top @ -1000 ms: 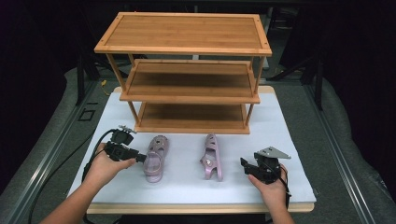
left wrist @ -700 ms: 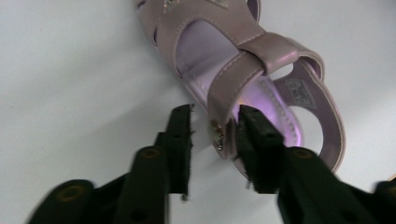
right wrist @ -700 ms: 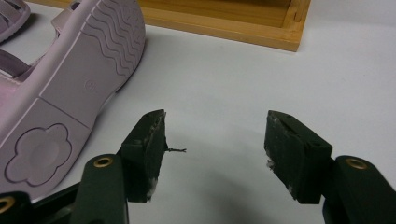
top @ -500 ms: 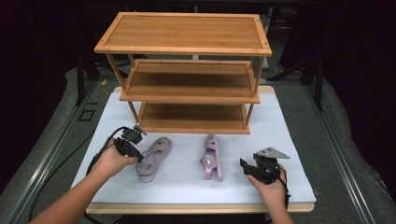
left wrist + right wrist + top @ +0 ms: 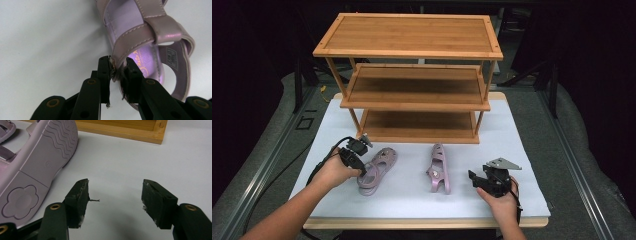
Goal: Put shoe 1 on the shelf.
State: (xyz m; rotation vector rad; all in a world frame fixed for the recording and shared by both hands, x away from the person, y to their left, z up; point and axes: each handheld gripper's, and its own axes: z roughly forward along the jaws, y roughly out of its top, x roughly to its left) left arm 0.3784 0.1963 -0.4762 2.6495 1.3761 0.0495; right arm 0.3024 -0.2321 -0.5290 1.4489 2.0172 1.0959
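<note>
L gripper [image 5: 118, 72] pinching sandal [image 5: 150, 50] side strap

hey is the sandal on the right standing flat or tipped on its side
Tipped on its side. The right sandal lies on its edge on the white table; the right gripper view shows its grooved sole facing sideways.
</note>
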